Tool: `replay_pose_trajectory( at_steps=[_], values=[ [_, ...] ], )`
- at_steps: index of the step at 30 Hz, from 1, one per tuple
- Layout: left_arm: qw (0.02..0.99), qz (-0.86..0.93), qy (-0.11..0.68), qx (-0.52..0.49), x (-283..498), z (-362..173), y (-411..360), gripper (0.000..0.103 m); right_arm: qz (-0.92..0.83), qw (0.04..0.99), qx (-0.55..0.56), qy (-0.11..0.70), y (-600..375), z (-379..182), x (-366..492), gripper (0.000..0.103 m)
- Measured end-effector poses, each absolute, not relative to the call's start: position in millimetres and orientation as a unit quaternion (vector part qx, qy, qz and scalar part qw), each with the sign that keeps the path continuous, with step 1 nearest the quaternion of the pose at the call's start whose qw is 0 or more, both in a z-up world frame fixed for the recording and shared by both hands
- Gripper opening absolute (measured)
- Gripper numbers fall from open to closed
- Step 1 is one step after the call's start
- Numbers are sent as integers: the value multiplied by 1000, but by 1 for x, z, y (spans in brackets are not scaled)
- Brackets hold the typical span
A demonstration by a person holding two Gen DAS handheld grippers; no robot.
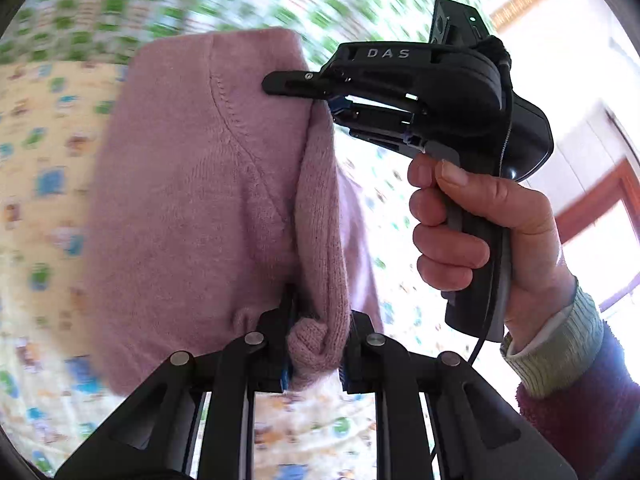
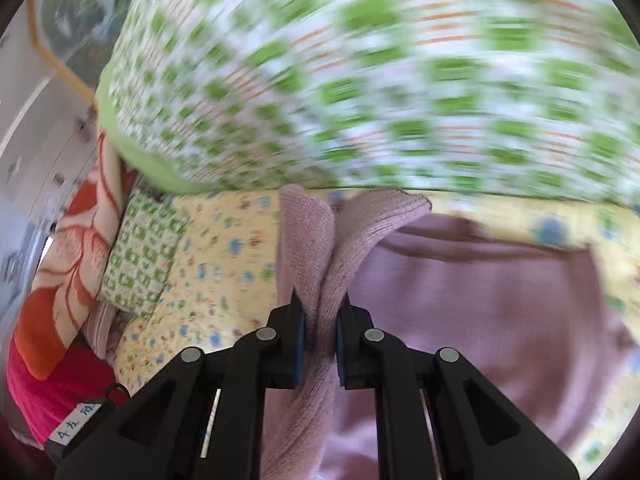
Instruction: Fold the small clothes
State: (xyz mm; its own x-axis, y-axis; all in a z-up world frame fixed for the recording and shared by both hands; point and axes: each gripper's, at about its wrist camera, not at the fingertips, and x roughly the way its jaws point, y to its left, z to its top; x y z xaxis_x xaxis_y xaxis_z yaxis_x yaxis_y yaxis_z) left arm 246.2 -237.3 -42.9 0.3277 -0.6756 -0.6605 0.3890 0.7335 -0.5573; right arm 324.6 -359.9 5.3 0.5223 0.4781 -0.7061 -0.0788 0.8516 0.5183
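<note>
Left gripper (image 1: 316, 344): clenched on a bunched fold of the pink sweater (image 1: 192, 200), knit bulging between the pads.
Right gripper (image 2: 320, 340): clamped on a sweater edge; in the left view it is gripped by a hand (image 1: 480, 232) and nips the cloth near the top.
Sweater (image 2: 460, 320): lifted and hanging between both grippers, its lower part draped over the yellow sheet (image 2: 224, 248).
Surroundings: green-checked quilt (image 2: 360, 80) piled behind, a pillow (image 2: 140, 248) at the side; all blurred.
Step, as I judge it: carrying the held edge over to make a fold.
Doing it well: keep both grips firm and level, hold the edge taut without stretching the knit, lay it down flat on the sheet, and line up the edges before letting go.
</note>
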Motion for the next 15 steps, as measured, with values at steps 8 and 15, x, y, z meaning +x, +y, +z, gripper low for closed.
replay_pose_trajectory(
  at_steps=[8,15],
  values=[
    [769,-361,514,-123,248,-73,-295,15,92,844,254,463,-436,-29,277,13],
    [758,-375,518,-131,263,-77,-318,16,75,857,248,446,-459,-29,266,13]
  ],
)
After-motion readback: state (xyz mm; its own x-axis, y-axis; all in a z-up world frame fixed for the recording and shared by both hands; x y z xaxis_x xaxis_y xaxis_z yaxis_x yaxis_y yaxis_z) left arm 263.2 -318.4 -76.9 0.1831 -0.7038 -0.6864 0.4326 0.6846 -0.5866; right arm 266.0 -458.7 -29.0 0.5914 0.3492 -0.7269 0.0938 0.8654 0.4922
